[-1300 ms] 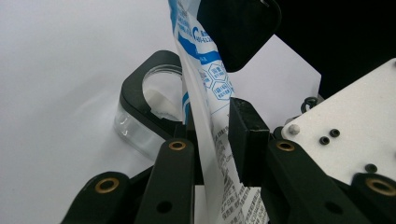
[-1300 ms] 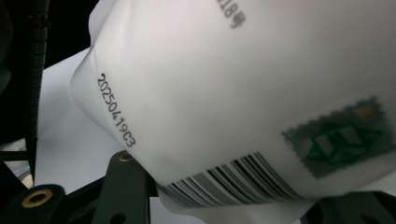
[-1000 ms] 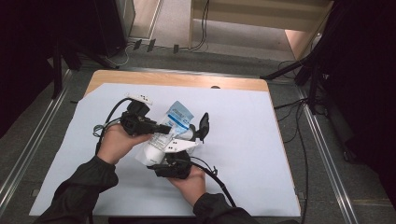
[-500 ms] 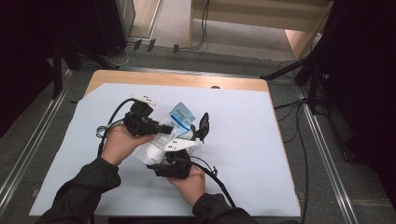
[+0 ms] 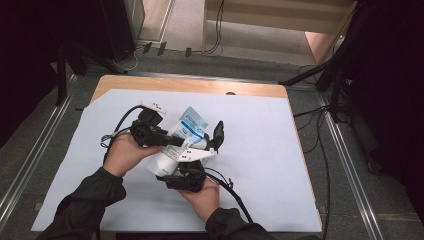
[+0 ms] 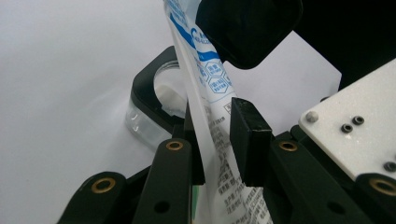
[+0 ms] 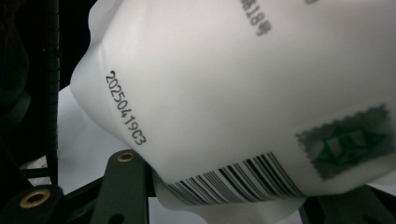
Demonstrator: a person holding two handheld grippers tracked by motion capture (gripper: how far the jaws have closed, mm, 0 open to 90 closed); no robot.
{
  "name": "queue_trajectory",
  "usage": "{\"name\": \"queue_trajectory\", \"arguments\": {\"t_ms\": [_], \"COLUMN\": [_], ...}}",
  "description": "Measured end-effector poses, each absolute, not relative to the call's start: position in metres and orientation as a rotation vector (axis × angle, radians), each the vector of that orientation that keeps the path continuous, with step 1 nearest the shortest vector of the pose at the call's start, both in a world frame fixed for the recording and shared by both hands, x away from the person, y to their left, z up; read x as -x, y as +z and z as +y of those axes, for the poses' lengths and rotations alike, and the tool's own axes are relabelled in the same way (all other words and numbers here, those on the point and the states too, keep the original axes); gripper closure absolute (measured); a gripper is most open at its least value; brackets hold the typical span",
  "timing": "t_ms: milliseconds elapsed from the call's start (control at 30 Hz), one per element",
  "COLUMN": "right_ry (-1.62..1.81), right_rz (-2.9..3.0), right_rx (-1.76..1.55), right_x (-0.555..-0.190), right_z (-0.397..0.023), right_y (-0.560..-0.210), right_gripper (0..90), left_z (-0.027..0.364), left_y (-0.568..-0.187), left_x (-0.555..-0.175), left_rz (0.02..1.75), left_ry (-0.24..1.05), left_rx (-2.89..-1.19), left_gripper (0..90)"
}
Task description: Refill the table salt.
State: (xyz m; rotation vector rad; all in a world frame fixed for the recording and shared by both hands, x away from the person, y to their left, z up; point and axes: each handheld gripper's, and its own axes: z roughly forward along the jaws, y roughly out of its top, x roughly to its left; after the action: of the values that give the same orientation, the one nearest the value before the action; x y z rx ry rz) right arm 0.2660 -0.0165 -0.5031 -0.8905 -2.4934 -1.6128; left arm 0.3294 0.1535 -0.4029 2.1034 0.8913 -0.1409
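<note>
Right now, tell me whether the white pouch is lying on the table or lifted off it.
Lifted. The white pouch hangs between the left gripper, whose jaws have just been opening, and the right gripper, above the table's white sheet.

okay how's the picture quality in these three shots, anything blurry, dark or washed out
High view: sharp enough, dark around the table, the white pouch evenly lit. Left gripper view: pouch print readable mid-frame, the black jaw up close soft. Right gripper view: the pouch sits very near the lens, bright and slightly soft, its barcode and date code still legible.
</note>
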Motion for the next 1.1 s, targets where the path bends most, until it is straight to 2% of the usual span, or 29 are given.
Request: {"name": "queue_trajectory", "arguments": {"t_ms": [100,367,633,767,1100], "right_ry": [-1.620,-1.602,-1.552,-1.542,-1.608], "right_rz": [-2.495,-2.495,-2.553,-2.545,-2.460], "right_rx": [0.891,0.879,0.872,0.892,0.920], "right_x": [-0.266,-0.268,-0.268,-0.269,-0.267], "right_z": [-0.017,-0.016,-0.012,-0.013,-0.016], "right_y": [-0.503,-0.501,-0.501,-0.501,-0.497], "right_gripper": [53.0,52.5,48.3,54.0,55.2], "left_z": [0.157,0.150,0.147,0.146,0.148], "left_y": [-0.400,-0.399,-0.401,-0.402,-0.401], "left_x": [-0.329,-0.325,-0.325,-0.326,-0.326], "left_rz": [0.892,0.911,0.929,0.935,0.909], "left_ry": [-0.145,-0.075,-0.078,-0.078,-0.118], "left_rx": [-2.117,-2.136,-2.142,-2.136,-2.113], "left_gripper": [77.9,89.9,90.0,90.0,84.6]}}
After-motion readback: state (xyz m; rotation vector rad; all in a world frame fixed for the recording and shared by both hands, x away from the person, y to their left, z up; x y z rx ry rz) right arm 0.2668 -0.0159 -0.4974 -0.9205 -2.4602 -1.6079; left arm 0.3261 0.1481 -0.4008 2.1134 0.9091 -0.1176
